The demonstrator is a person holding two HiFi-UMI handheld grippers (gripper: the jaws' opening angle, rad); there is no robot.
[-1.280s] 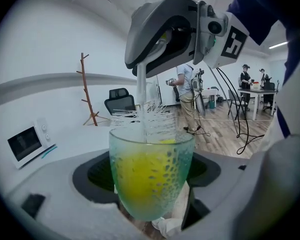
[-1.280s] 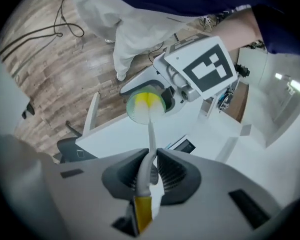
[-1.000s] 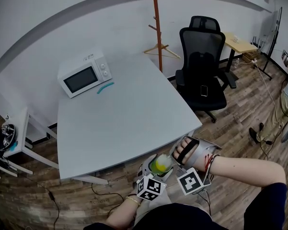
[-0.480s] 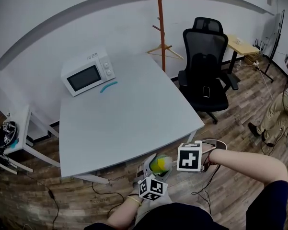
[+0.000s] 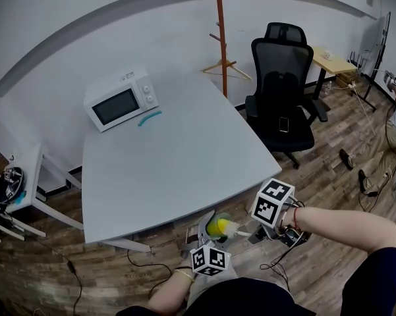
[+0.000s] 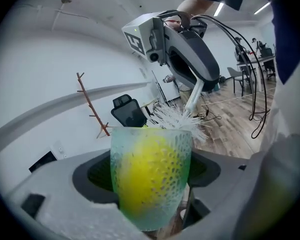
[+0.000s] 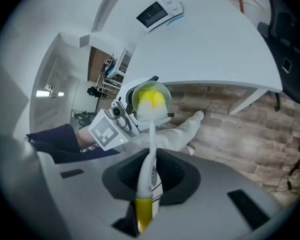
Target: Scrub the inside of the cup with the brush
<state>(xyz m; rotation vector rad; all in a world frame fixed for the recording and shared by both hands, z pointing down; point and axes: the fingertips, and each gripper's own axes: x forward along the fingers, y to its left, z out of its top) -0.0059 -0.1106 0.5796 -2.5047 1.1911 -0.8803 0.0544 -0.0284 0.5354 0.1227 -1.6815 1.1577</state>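
Though faint overhead, brush (image 6: pixel 178 119) (at cup (image 6: pixel 150 179))

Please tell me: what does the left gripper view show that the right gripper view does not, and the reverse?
Only the left gripper view: the dotted side wall of the cup, held between the jaws of the left gripper, and the right gripper above it. Only the right gripper view: the handle of the brush clamped in the right jaws, the cup's open mouth, and the microwave on the table. Both: the white bristles at the cup's rim.
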